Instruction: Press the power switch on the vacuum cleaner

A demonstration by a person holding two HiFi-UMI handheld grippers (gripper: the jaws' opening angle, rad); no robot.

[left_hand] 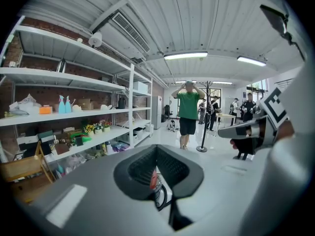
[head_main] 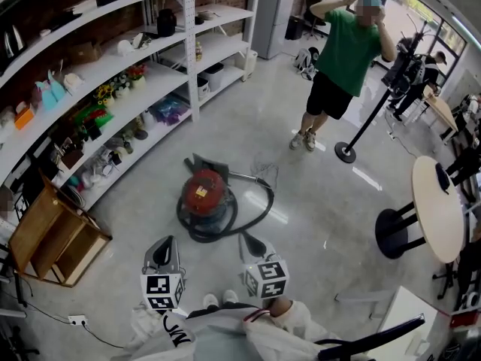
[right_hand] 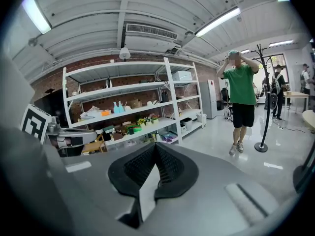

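On the floor, the vacuum cleaner (head_main: 204, 194) stands well apart from the left tongs (head_main: 164, 251) and right tongs (head_main: 251, 244), both closed and empty; whether its switch has been pressed cannot be told.

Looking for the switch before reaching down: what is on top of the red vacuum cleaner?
The red vacuum cleaner carries on its dome a small yellowish label; no switch can be made out. The black hose hides the base's near edge.

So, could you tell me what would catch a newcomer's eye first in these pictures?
The red vacuum cleaner sits on the floor, ringed by its black hose, ahead of the left gripper and right gripper, both shut. Beyond it stands a person in a green shirt, arms raised.
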